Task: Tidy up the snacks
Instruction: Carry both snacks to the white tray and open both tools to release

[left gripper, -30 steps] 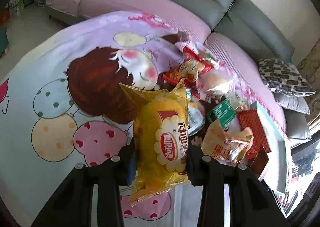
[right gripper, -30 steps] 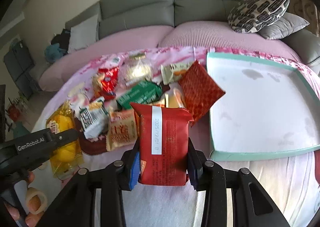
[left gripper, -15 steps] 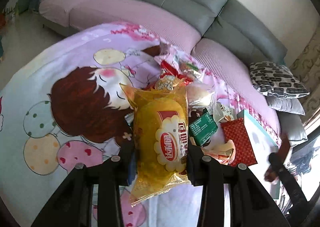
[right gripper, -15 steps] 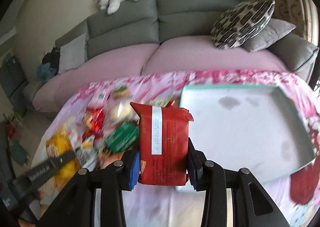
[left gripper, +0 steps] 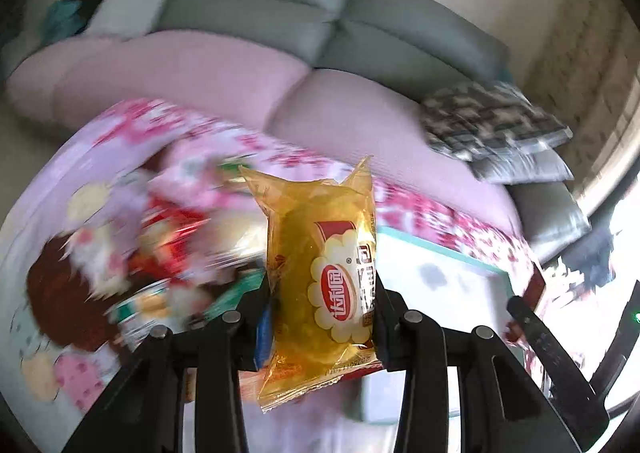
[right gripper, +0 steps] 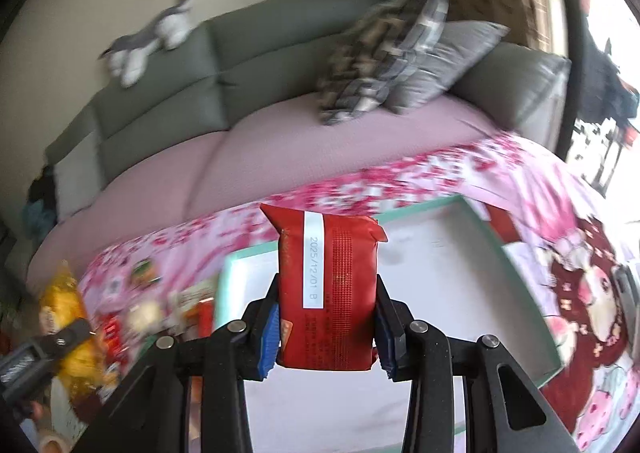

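Note:
My left gripper (left gripper: 320, 317) is shut on a yellow cake packet (left gripper: 324, 273) and holds it upright in the air, above the near left edge of a white tray with a teal rim (left gripper: 436, 249). My right gripper (right gripper: 326, 333) is shut on a red snack packet (right gripper: 328, 293) with a white date strip, held above the same tray (right gripper: 516, 273). A blurred pile of loose snack packets (left gripper: 176, 245) lies on the pink cartoon tablecloth left of the tray. The left gripper and yellow packet show at the right wrist view's left edge (right gripper: 64, 321).
A grey sofa with pink seat covers (left gripper: 200, 69) runs behind the table. Patterned and grey cushions (right gripper: 384, 65) lie on its right end, and a plush toy (right gripper: 148, 41) on its back. The right gripper's arm (left gripper: 560, 365) shows at right.
Both grippers have swung to the right with their packets. The tray is now under and ahead of both. The snack pile has slid to the left of both views.

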A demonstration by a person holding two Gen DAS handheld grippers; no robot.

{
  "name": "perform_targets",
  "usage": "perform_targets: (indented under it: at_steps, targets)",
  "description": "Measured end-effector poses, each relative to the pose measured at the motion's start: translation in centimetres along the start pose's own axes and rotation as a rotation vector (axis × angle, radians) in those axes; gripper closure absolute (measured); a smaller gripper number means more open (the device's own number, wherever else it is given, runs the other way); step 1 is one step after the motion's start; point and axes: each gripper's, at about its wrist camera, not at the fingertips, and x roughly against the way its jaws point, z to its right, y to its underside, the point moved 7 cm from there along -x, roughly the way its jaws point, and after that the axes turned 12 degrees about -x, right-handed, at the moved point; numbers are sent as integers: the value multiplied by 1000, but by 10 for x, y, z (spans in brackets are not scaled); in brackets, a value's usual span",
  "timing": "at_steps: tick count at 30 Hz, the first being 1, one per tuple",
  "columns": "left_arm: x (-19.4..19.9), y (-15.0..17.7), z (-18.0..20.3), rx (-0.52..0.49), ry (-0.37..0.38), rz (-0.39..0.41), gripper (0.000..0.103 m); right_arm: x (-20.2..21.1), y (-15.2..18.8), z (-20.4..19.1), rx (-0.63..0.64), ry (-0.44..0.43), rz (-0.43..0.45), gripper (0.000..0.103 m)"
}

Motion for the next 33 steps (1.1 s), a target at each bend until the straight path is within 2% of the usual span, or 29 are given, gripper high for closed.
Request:
perform_targets:
  at_steps: [6,11,13,19,21,22,23,25,28,33]
  targets:
    - [-46,-12,73,-149,98,-64,62,-22,-23,68,-90,111,-9,62]
    - [-102,-3,121,-207,176,-182,62,-46,-29,99,-111,160,-59,61]
    - [-123,2,130,-215,157,-231,62,-55,-31,103,-109,171,-81,61]
    - [-156,12,140,-224,119,-301,62,-77,-36,104,-98,181,-113,61]
    - [-158,13,137,-235,84,-300,52,-81,-36,103,-95,182,-119,61]
    - [-157,12,133,-239,69,-297,35,-83,-35,103,-95,187,-122,60]
    - [-155,11,132,-239,63,-292,23,-84,-35,103,-94,191,-125,60]
    - [-149,8,130,-230,75,-278,21,-83,-35,101,-86,198,-125,60]
    - [-136,3,127,-218,77,-250,20,-77,-34,97,-78,196,-122,54]
    - [-108,-4,110,-183,44,-177,11,-58,-30,91,-76,183,-111,38]
